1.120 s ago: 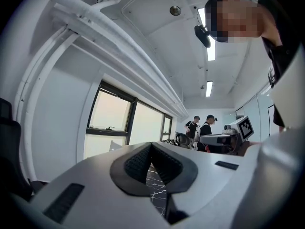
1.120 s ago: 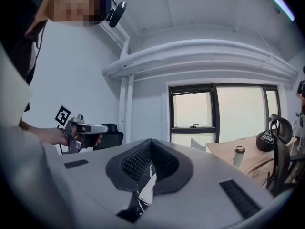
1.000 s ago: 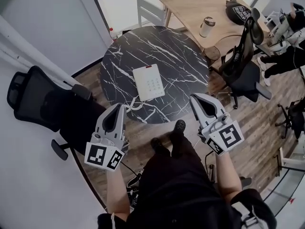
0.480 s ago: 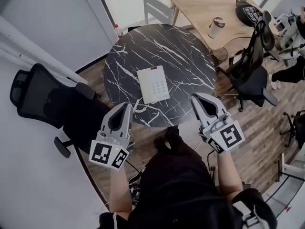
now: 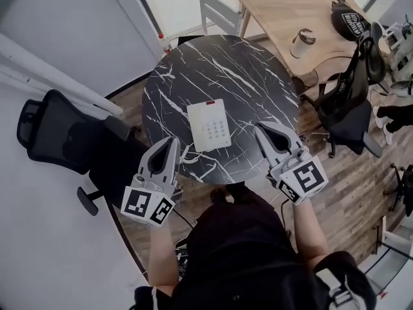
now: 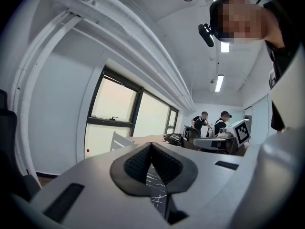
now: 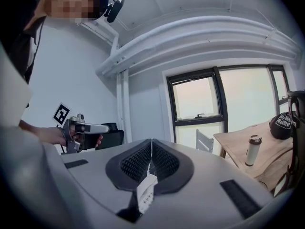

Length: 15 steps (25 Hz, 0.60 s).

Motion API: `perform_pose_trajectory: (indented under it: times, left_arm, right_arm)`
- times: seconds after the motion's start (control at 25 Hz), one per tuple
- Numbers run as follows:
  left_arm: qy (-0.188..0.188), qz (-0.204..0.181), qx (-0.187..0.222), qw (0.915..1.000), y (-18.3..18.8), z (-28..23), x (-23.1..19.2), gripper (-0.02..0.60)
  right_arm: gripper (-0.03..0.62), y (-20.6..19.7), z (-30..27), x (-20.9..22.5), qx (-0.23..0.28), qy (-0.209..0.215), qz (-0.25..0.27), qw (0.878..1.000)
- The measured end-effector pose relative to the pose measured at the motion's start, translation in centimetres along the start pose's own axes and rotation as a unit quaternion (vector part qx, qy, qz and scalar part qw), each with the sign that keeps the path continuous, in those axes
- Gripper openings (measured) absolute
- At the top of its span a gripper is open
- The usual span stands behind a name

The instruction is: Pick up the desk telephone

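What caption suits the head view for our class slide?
Both shut, the left gripper and right gripper point toward a white desk telephone on a round black marble table.

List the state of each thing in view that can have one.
desk telephone, lying flat on the round table, untouched
left gripper, shut, empty
right gripper, shut, empty
tumbler, upright on the wooden table, lid on

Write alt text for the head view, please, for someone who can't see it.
A white desk telephone lies on a round black marble table, seen from above. A person's left gripper and right gripper, jaws shut and empty, point toward it from the near edge, one each side. A black office chair stands at left.
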<state>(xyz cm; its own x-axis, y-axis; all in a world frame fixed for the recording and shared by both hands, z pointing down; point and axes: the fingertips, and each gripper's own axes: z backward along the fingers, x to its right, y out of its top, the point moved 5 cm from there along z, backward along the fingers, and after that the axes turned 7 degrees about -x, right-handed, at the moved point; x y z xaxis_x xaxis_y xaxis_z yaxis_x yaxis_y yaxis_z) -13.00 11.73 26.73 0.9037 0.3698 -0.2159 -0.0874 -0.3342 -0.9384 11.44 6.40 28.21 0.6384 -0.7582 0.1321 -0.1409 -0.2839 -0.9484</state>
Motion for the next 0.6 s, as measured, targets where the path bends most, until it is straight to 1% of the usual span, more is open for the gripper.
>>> perform_pose_trajectory:
  times: [0.24, 0.6]
  left_arm:
    - [0.010, 0.004, -0.017, 0.9998, -0.3, -3.7, -0.4, 0.014]
    - [0.035, 0.023, -0.062, 0.9972, -2.8, -7.3, -0.7, 0.015]
  right_arm:
    - [0.032, -0.6, -2.5, 3.3, -0.019, 0.023, -0.012, 0.999]
    - [0.032, -3.0, -5.4, 6.4, -0.056, 0.064, -0.035, 0.996]
